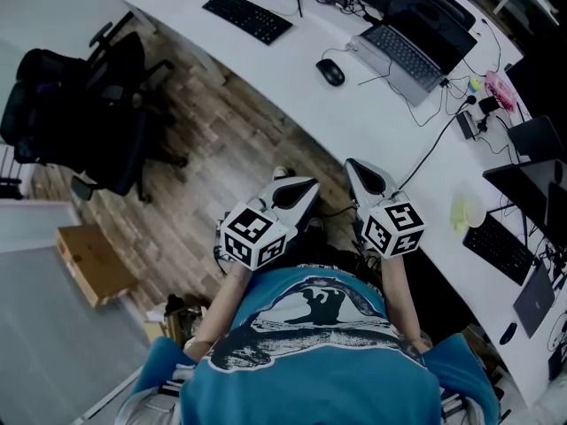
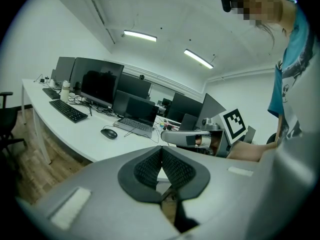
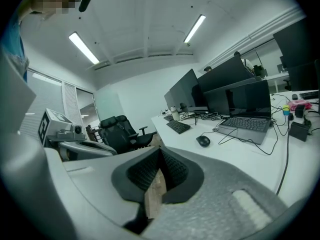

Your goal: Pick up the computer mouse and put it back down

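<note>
Head view: the computer mouse [image 1: 330, 72] lies on the white curved tabletop [image 1: 372, 131], just beside the left edge of an open laptop [image 1: 409, 47] and well apart from both tools. It is a dark oval, and its long axis runs from upper left to lower right in this view. I cannot tell which end is the front. A black keyboard [image 1: 247, 16] lies further left on the same tabletop. Under the tabletop edge is a wooden floor [image 1: 213, 140], with a black office chair [image 1: 97, 113] at the left. The left hand-held gripper [image 1: 310, 186] and the right hand-held gripper [image 1: 353, 163] are held side by side in front of the person's chest. Both point toward the tabletop and are near to each other.

Left gripper view: the two dark ribbed pads [image 2: 150, 166] meet at their tips, so this hand-held gripper is closed and has hold of nothing. The mouse sits far ahead, in front of a row of monitors [image 2: 100, 84], under long ceiling lights [image 2: 140, 35].

Right gripper view: these pads also touch each other, with nothing between them. The mouse lies beyond them at the right, near the laptop.
</note>
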### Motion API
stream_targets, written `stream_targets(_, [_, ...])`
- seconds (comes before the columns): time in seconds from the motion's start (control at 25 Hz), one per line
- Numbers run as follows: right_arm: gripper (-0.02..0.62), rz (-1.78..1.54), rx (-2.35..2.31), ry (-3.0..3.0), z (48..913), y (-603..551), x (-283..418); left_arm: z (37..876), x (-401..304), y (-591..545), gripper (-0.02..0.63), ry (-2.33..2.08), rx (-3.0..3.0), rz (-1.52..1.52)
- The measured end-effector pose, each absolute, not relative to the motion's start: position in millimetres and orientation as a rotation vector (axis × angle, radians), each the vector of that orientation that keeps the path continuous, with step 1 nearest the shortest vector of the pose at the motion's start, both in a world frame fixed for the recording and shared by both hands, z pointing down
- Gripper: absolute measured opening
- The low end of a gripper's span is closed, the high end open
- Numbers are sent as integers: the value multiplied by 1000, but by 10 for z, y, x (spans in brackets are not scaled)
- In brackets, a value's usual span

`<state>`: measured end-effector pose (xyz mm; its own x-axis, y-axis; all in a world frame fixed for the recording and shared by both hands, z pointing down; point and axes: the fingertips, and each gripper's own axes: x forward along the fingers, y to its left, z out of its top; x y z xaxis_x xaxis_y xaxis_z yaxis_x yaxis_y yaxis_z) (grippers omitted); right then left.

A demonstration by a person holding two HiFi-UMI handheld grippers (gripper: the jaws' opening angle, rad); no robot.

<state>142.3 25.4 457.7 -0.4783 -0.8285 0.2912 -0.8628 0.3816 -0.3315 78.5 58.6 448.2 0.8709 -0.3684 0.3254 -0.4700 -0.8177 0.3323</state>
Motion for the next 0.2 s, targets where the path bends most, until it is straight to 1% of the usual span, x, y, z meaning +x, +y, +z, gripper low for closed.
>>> stream_targets(0.2, [0, 671, 1552, -2550, 4554, 260, 1366, 4517, 739, 612, 12, -630, 2653, 383])
